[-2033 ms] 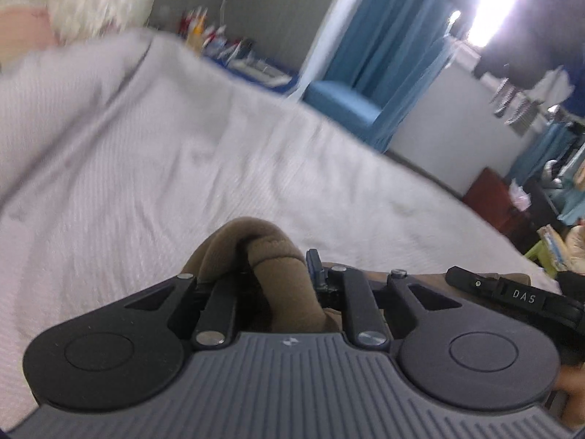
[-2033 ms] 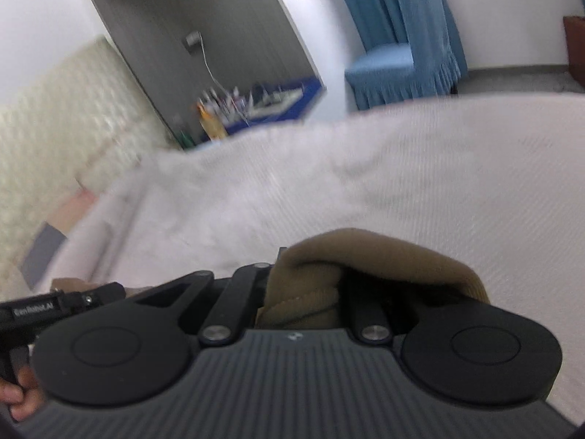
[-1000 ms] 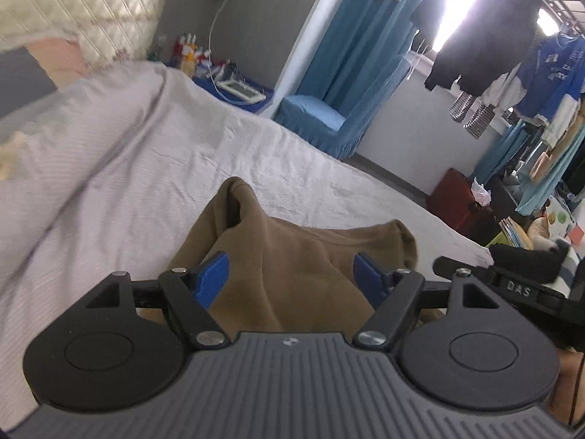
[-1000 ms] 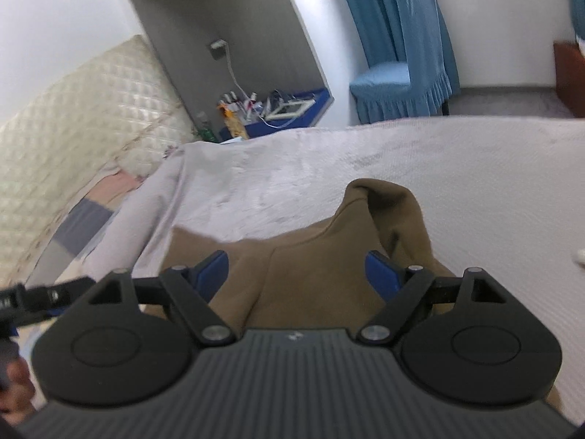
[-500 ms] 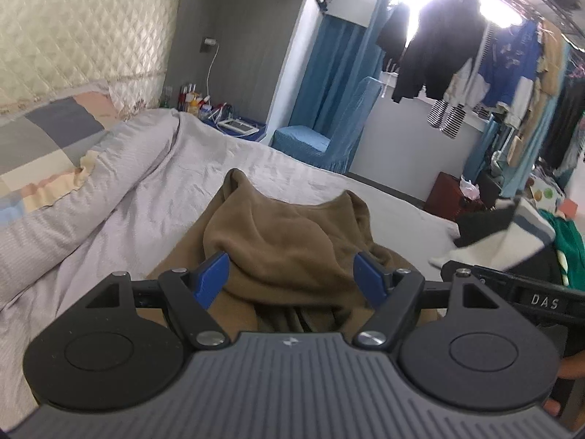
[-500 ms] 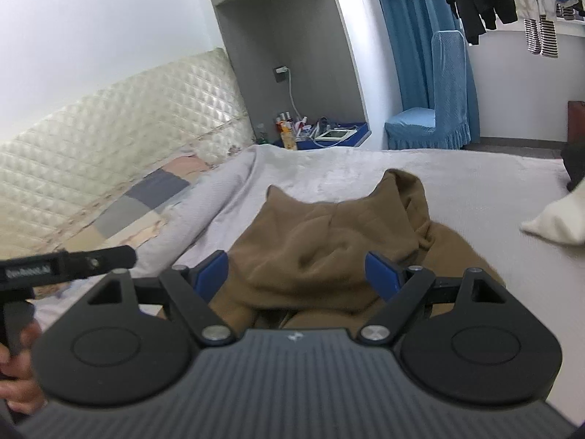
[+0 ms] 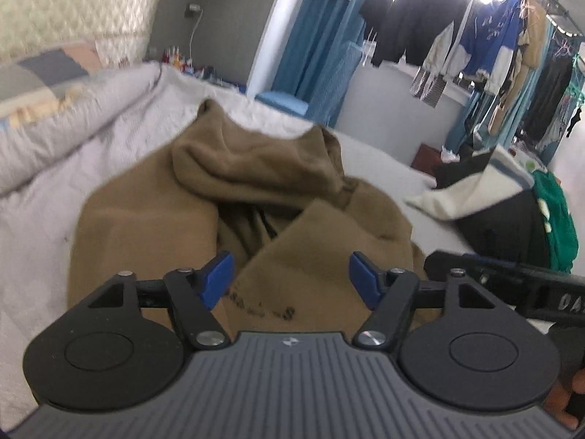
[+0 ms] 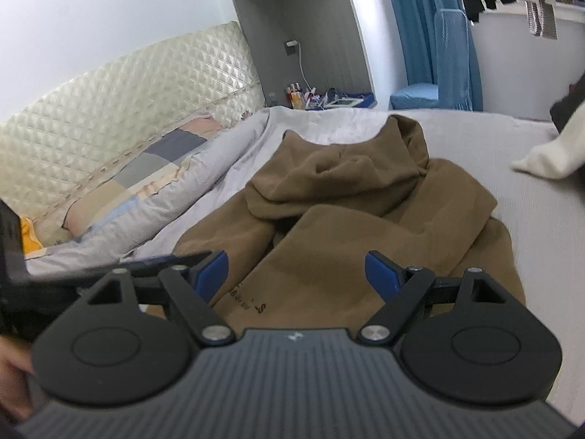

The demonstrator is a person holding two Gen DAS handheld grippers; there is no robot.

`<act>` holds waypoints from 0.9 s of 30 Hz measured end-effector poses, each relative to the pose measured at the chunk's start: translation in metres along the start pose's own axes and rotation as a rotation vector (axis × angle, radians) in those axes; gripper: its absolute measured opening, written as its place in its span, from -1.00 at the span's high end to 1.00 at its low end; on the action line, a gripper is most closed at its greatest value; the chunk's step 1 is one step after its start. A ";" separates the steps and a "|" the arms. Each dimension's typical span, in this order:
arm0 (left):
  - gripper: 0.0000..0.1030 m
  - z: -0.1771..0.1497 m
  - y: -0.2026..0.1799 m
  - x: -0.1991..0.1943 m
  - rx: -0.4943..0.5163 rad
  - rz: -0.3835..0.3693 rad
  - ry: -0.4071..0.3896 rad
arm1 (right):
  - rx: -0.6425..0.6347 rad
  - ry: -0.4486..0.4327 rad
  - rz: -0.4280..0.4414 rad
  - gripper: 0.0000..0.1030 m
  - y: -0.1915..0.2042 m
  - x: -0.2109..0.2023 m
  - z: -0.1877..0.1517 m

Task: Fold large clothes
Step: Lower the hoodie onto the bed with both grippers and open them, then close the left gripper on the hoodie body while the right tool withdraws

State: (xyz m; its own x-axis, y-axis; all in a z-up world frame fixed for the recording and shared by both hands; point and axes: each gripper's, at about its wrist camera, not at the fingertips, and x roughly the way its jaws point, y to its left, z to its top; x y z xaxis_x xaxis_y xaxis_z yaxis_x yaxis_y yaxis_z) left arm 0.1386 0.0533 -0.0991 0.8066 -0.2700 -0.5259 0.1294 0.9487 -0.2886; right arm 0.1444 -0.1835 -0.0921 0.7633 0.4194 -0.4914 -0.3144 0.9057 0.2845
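Observation:
A brown hooded sweatshirt [image 7: 256,190] [image 8: 347,197] lies rumpled on the grey bedspread [image 7: 36,226] [image 8: 541,212], its hood toward the far side and a flap with dark lettering nearest me. My left gripper [image 7: 290,274] hovers over the near flap. Its jaws are closing, and the blue pads press on nothing. My right gripper [image 8: 298,269] hangs open above the same near edge, clear of the cloth. Each view shows the other gripper's black body at its side edge.
A rolled grey duvet [image 8: 204,179] and patchwork pillows [image 8: 146,168] line the left by the quilted headboard. A pile of white, black and green clothes [image 7: 504,205] sits at the bed's right. Beyond stand a blue chair [image 8: 435,84] and hanging garments [image 7: 475,36].
Both grippers let go of the brown sweatshirt, which dropped onto the bed, then pulled back toward its near edge. The left jaws have narrowed slightly over the last half second.

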 end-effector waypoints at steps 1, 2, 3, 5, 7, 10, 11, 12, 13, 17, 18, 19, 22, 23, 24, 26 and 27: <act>-0.31 -0.002 0.001 0.005 0.005 0.008 0.011 | 0.011 0.007 0.000 -0.62 -0.002 0.002 -0.004; -0.22 -0.005 0.002 0.010 0.009 0.016 0.017 | 0.021 0.017 0.000 -0.62 -0.004 0.006 -0.007; -0.13 -0.002 0.006 0.016 0.009 0.019 0.023 | 0.030 0.026 0.000 -0.62 -0.006 0.010 -0.010; 0.07 -0.004 0.016 0.025 -0.018 0.022 0.043 | 0.039 0.052 -0.003 -0.62 -0.009 0.020 -0.017; 0.22 -0.004 0.028 0.035 -0.043 0.026 0.070 | 0.034 0.082 0.001 -0.62 -0.009 0.027 -0.024; 0.50 -0.006 0.047 0.045 -0.090 0.059 0.098 | 0.002 0.114 0.029 -0.61 -0.003 0.036 -0.028; 0.56 -0.005 0.052 0.046 -0.114 0.059 0.100 | -0.008 0.119 0.045 -0.61 0.000 0.038 -0.029; 0.61 -0.005 0.058 0.047 -0.141 0.059 0.104 | -0.020 0.128 0.064 -0.61 0.004 0.041 -0.030; 0.63 -0.005 0.062 0.048 -0.156 0.059 0.106 | -0.030 0.139 0.077 -0.61 0.007 0.045 -0.031; 0.68 -0.005 0.071 0.051 -0.193 0.054 0.101 | -0.079 0.193 0.137 -0.61 0.020 0.057 -0.040; 0.68 -0.005 0.073 0.051 -0.198 0.049 0.100 | -0.102 0.201 0.154 -0.61 0.023 0.058 -0.041; 0.68 -0.005 0.073 0.052 -0.198 0.047 0.100 | -0.131 0.202 0.164 -0.62 0.028 0.057 -0.043; 0.72 -0.006 0.076 0.054 -0.202 0.056 0.105 | -0.208 0.208 0.224 -0.61 0.043 0.056 -0.047; 0.77 -0.006 0.078 0.055 -0.211 0.057 0.110 | -0.241 0.214 0.235 -0.61 0.049 0.057 -0.050; 0.79 -0.006 0.081 0.056 -0.221 0.058 0.114 | -0.276 0.220 0.232 -0.61 0.053 0.058 -0.053; 0.79 -0.006 0.085 0.055 -0.241 0.061 0.112 | -0.378 0.237 0.200 -0.62 0.065 0.062 -0.063; 0.79 -0.006 0.087 0.054 -0.251 0.062 0.108 | -0.421 0.250 0.173 -0.61 0.069 0.066 -0.068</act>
State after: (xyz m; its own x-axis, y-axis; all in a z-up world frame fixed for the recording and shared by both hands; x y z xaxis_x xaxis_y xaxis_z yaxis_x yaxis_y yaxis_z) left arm 0.1902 0.1203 -0.1572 0.7409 -0.2412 -0.6268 -0.0763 0.8970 -0.4353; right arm 0.1347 -0.0887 -0.1604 0.5377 0.5209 -0.6630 -0.6631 0.7469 0.0490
